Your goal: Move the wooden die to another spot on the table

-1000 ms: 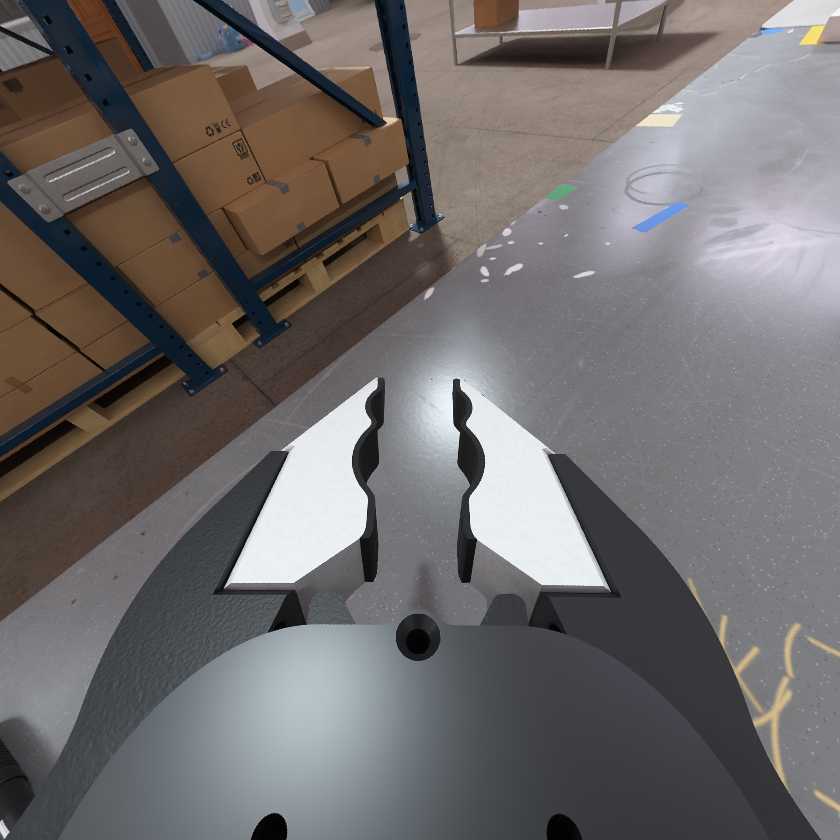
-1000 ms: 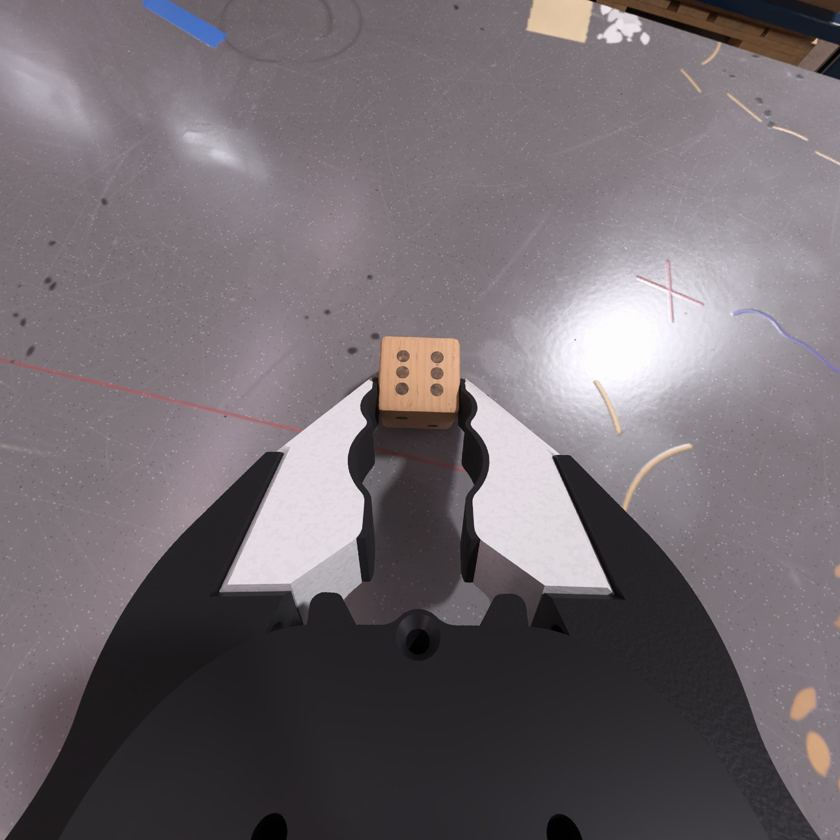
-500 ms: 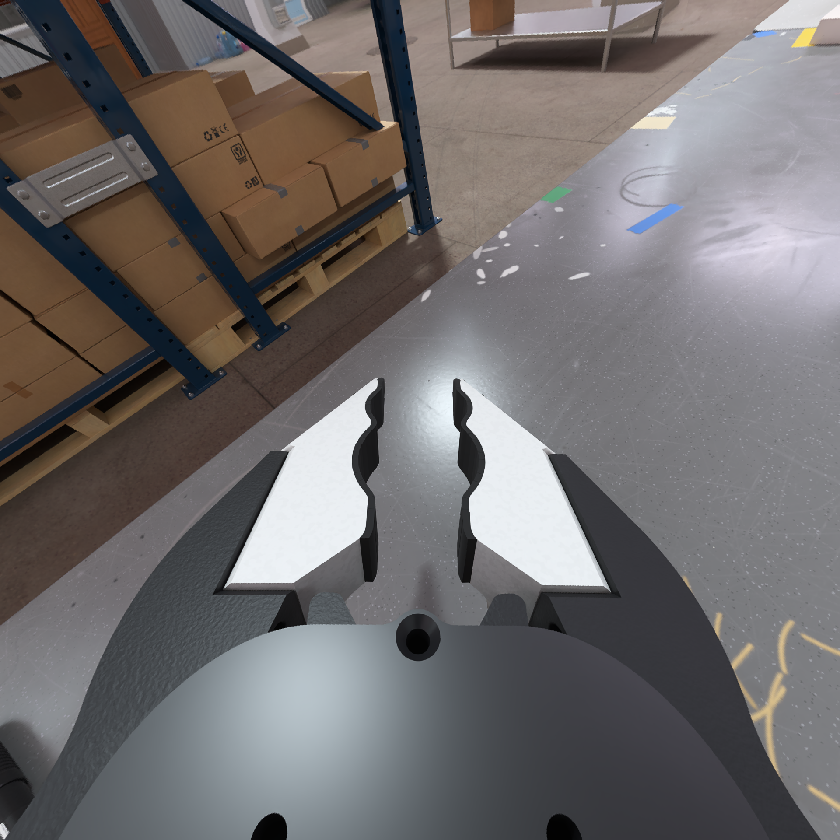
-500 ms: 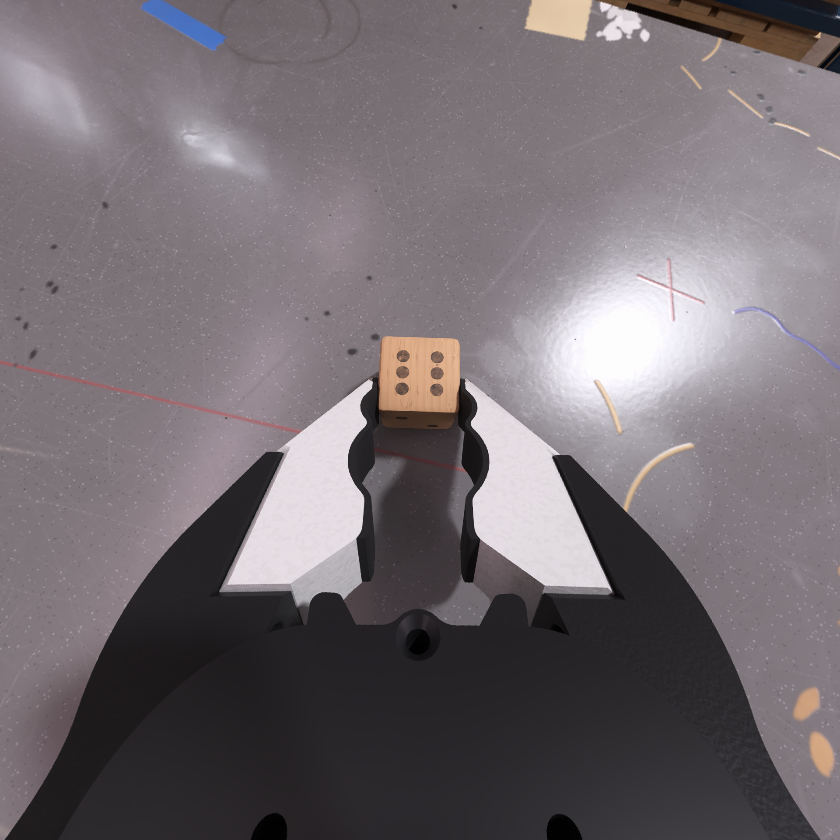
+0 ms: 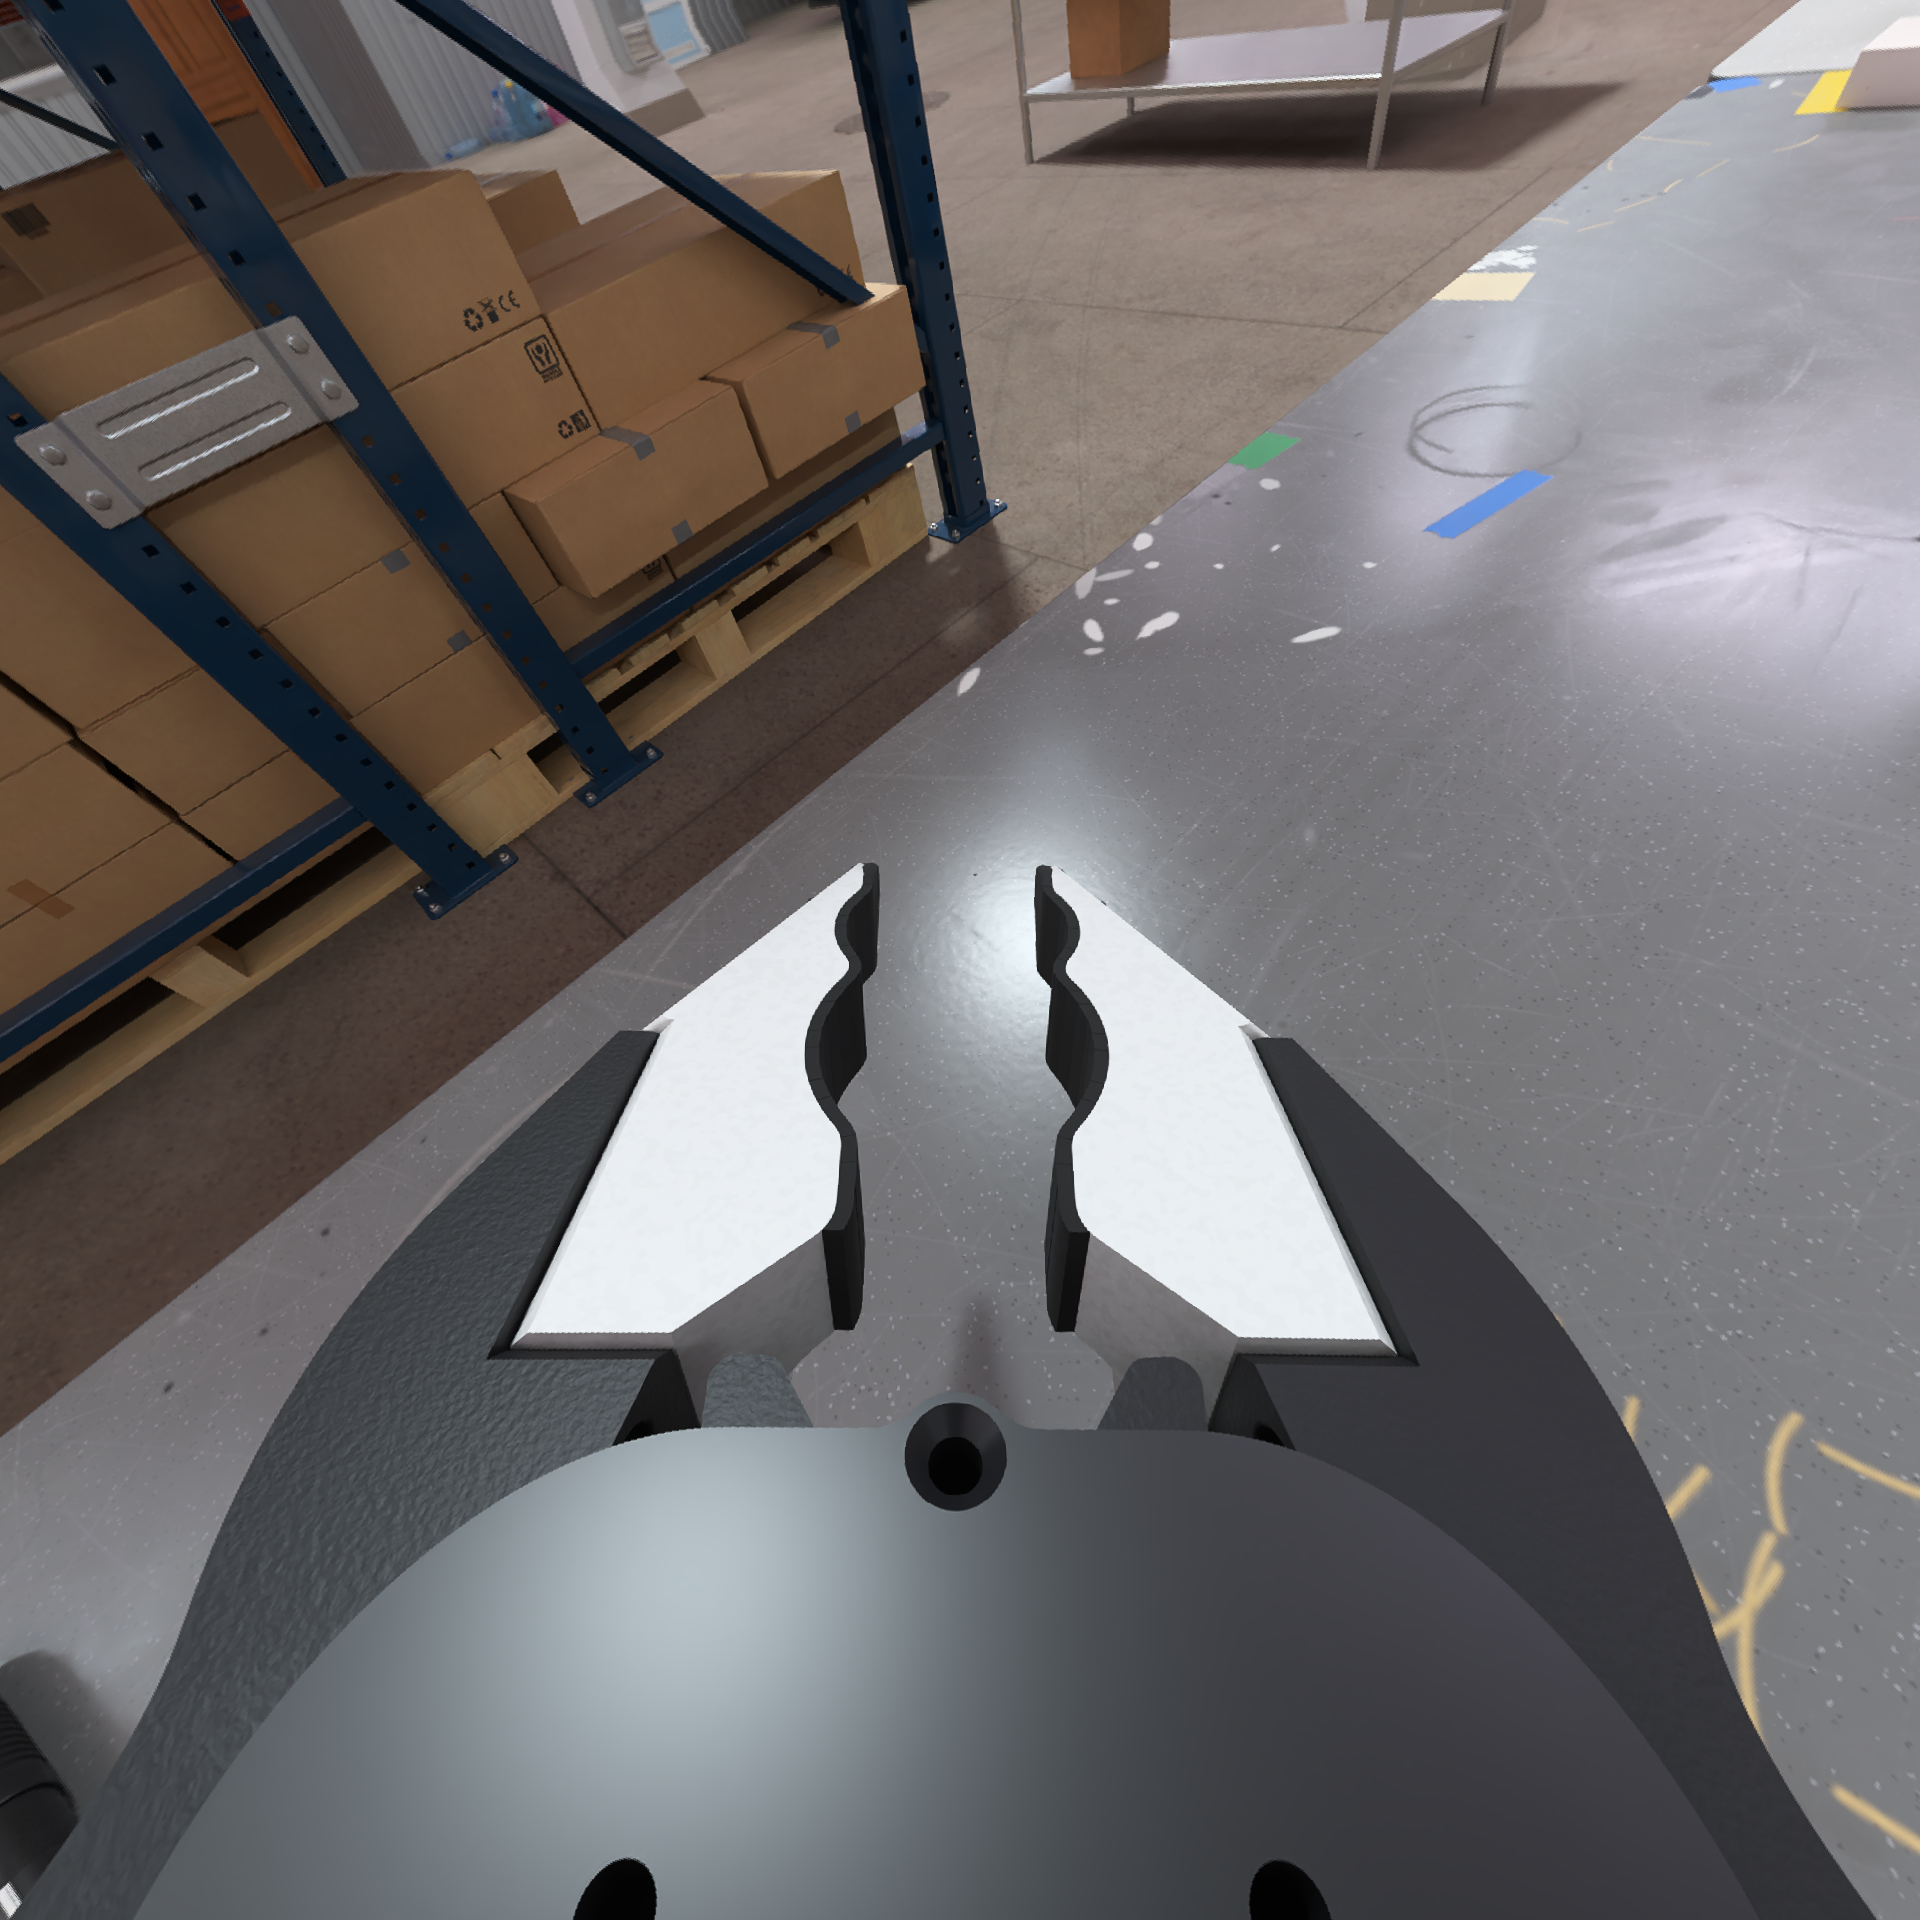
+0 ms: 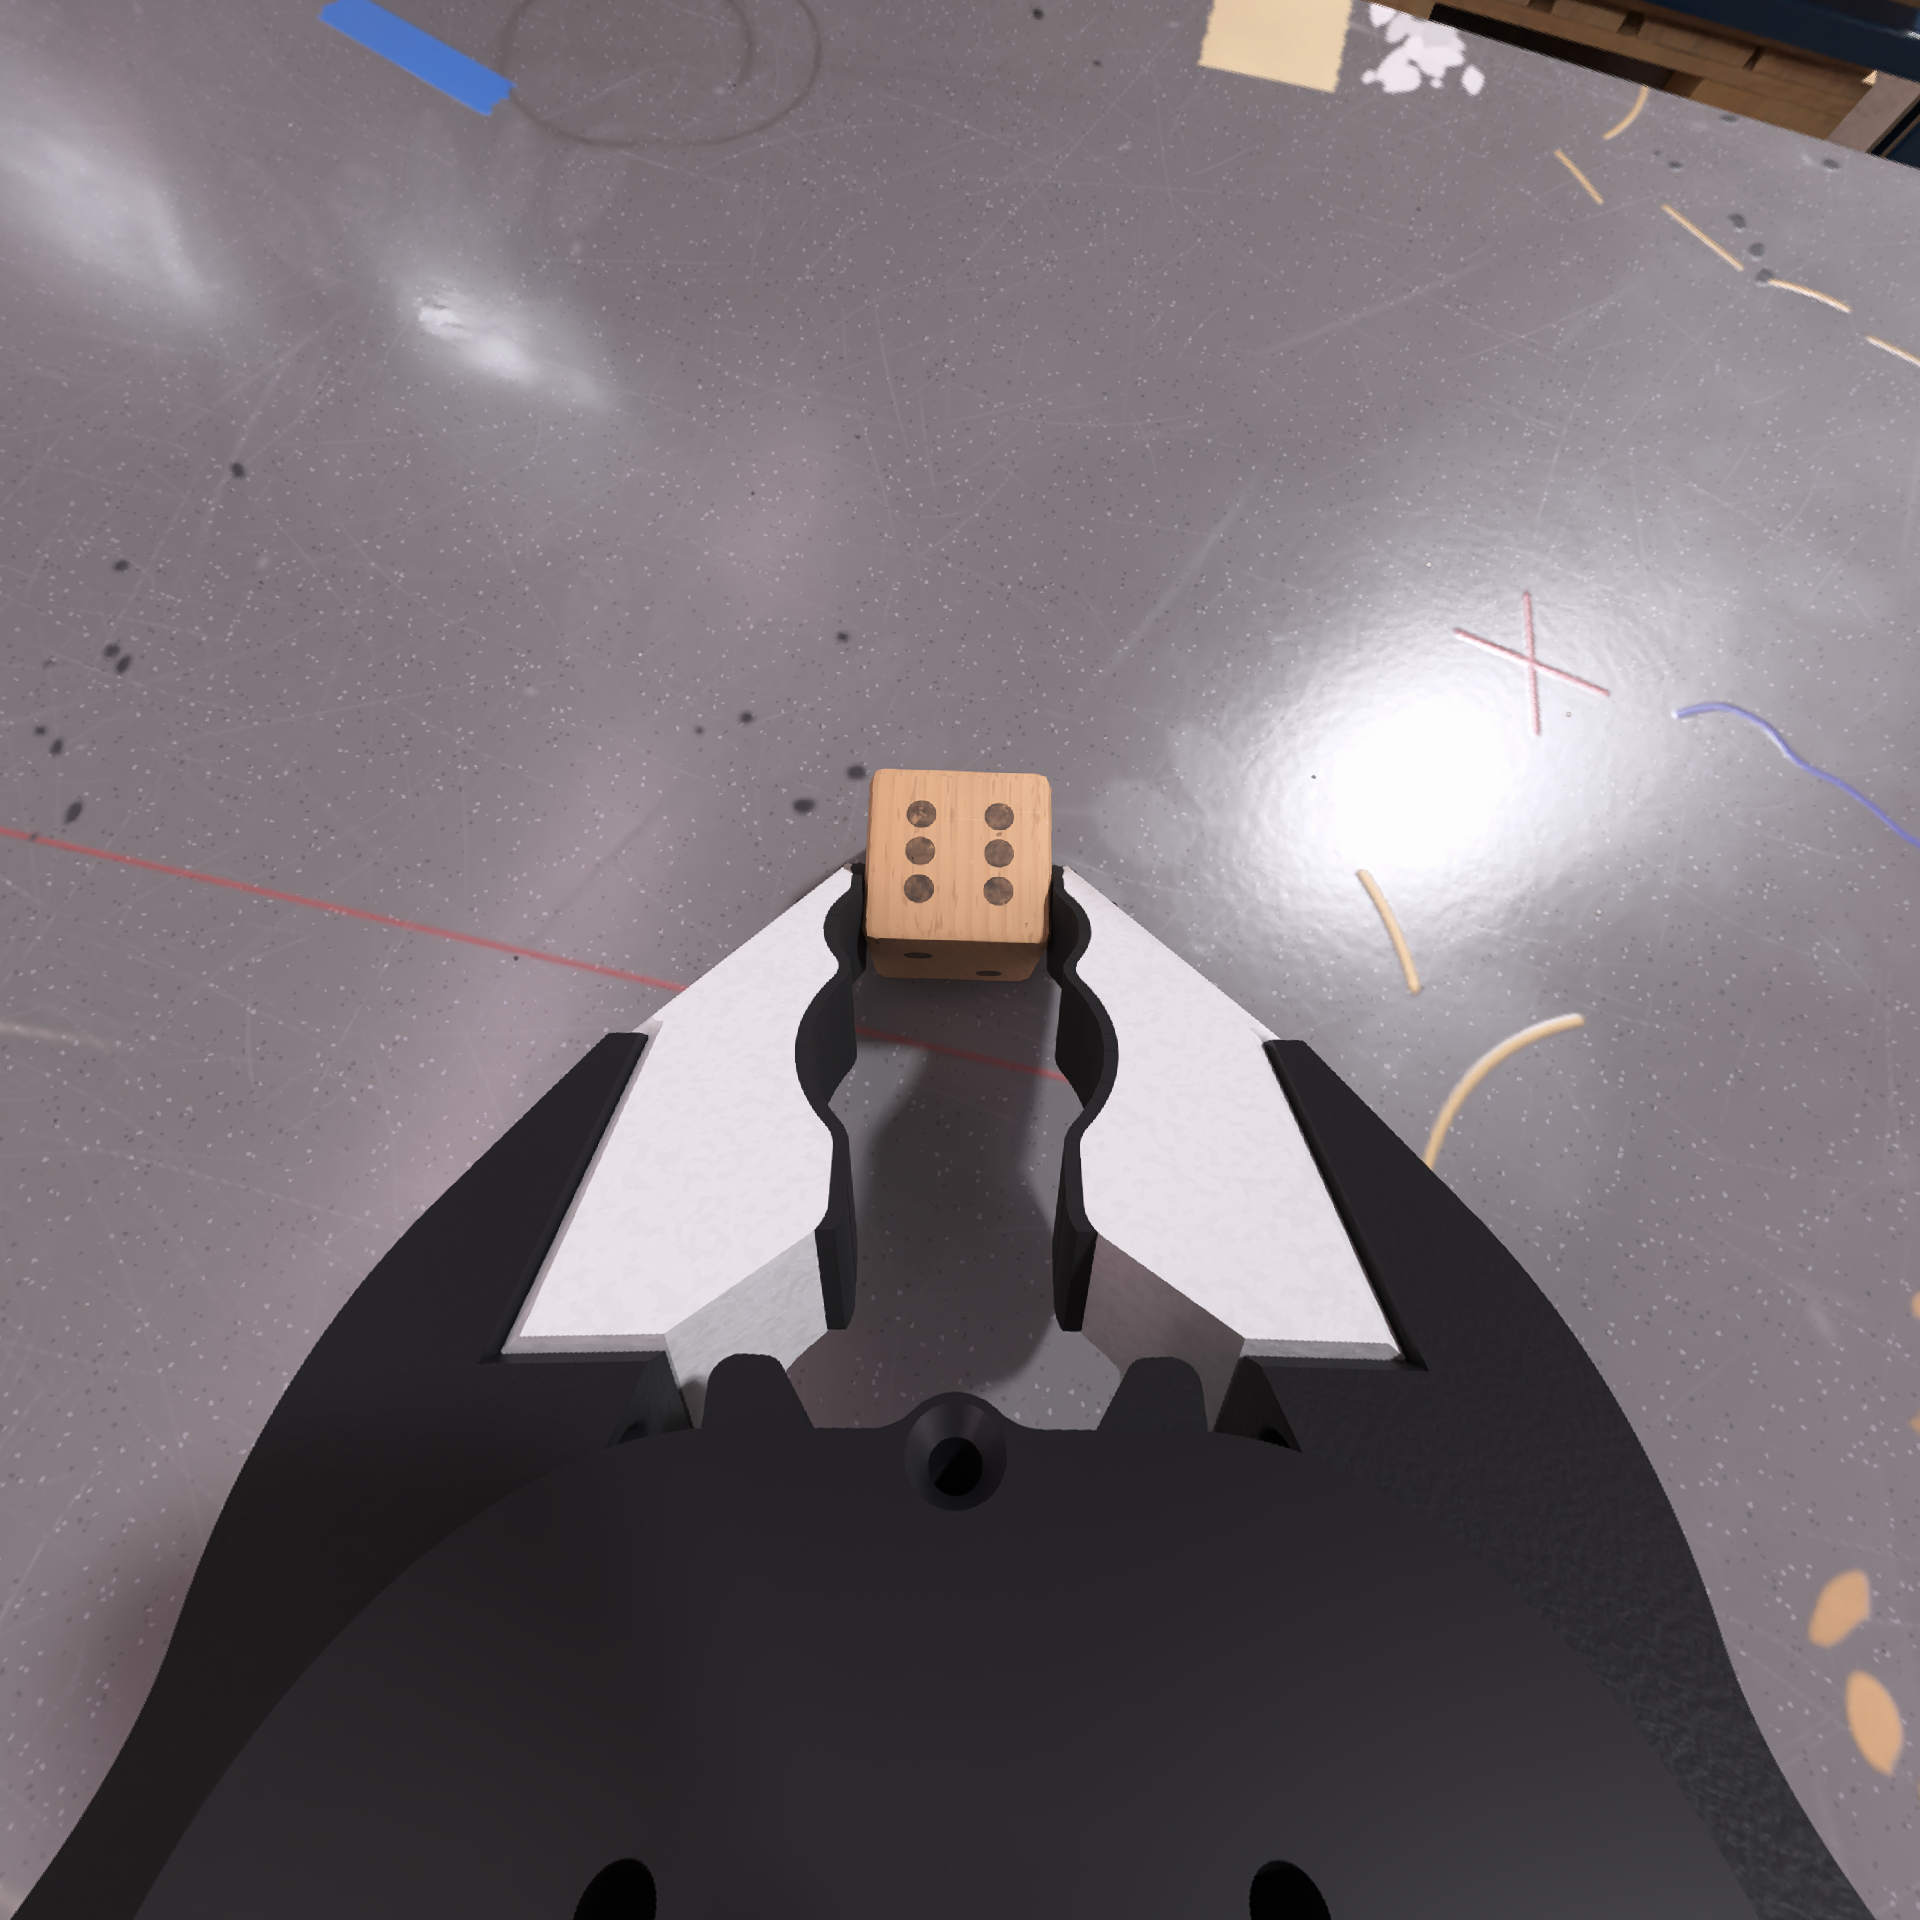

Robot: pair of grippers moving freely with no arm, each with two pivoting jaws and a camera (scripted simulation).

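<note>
The left gripper (image 5: 956, 883) hangs empty over the grey table (image 5: 1455, 935), its jaws a narrow gap apart with bare surface between them, and the wooden die does not show in its view, so it looks the farther of the two. The right gripper (image 6: 957, 883) has the wooden die (image 6: 957, 868) pinched between its fingertips, six pips up, just past the thin red line (image 6: 312, 902) and apparently raised off the table. Being a cube, the die has no long axis, so the coming move turns only on carrying it onward from the red line and setting it down flat.
</note>
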